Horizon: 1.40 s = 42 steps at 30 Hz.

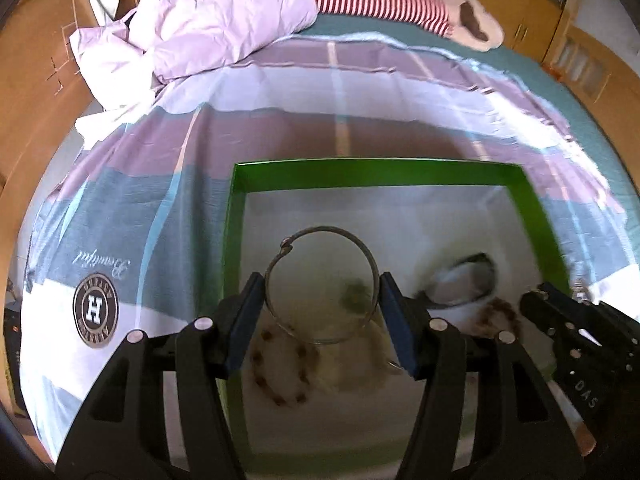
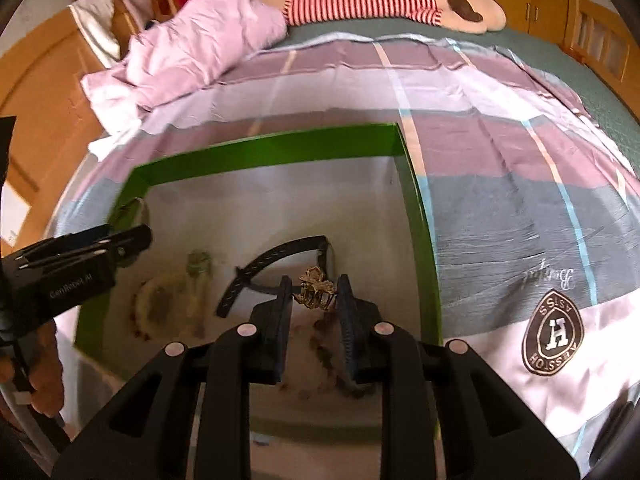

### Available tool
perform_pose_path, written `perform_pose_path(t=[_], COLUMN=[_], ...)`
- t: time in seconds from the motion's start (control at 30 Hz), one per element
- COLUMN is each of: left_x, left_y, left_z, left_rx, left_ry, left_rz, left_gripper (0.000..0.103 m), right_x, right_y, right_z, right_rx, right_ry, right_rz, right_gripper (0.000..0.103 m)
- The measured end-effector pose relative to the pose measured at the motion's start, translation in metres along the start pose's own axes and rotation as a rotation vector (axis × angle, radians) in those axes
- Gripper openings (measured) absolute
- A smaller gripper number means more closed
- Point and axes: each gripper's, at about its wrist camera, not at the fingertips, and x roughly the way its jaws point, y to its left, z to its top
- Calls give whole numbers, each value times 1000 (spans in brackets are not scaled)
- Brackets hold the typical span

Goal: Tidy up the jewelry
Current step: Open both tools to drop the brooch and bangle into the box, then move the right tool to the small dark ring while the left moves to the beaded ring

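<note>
A bed (image 2: 500, 152) fills both views, spread with a sheet (image 1: 132, 216) in mauve, grey and white bands that bears a round "H" badge (image 1: 95, 312). Far beyond the box, at the head of the bed, lie a crumpled pink quilt (image 1: 208, 20) and a plush toy (image 2: 384, 0) in a red-and-white striped top.

The box (image 1: 234, 216), green-walled with a white floor, sits on the sheet near the cameras and holds the jewelry. The badge lies on the sheet just outside it.

The left gripper (image 1: 322, 312) hangs over the box's left half, its blue pads pressed on the 2 sides of a thin metal bangle (image 1: 320, 236), which stands upright between them. In the right wrist view the same gripper (image 2: 132, 236) reaches in over the box's left wall.

The right gripper (image 2: 314, 312) is over the right half of the box, its jaws narrow, pinching a small gold claw clip (image 2: 314, 288). In the left wrist view it (image 1: 560, 312) shows at the box's right wall.

On the box floor, a black strap (image 2: 272, 260) curves just beyond the clip. A brown bead bracelet (image 1: 280, 372) lies below the bangle. A green piece (image 2: 198, 264), blurred, lies left of the strap. More brown beads (image 2: 324, 352), also blurred, lie under the right gripper.
</note>
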Motion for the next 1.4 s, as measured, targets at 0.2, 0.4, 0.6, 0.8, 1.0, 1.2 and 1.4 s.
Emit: perform_pose_path(t=[0.2, 0.4, 0.6, 0.8, 1.0, 1.2, 1.4], left_x=[11, -15, -64, -93, -59, -15, 2], left_y=[9, 10, 5, -8, -15, -8, 2], left_z=[5, 5, -19, -66, -114, -134, -136], left_rx=[9, -30, -38, 102, 181, 198, 154], left_ry=[-9, -29, -62, -74, 93, 211, 251], left_rz=[7, -69, -158, -104, -12, 52, 51], left_gripper=[68, 71, 71, 71, 71, 71, 71], right_x=[0, -40, -87, -71, -14, 10, 15], right_y=[0, 6, 27, 59, 59, 52, 56], right_z=[-1, -1, -25, -65, -92, -95, -97], right_rx=[11, -4, -132, -339, -413, -394, -438], right_ry=[-12, -72, -85, 33, 169, 183, 159], right_rz=[20, 132, 237, 179, 0, -38, -46], right_gripper=[58, 58, 51, 32, 32, 34, 34])
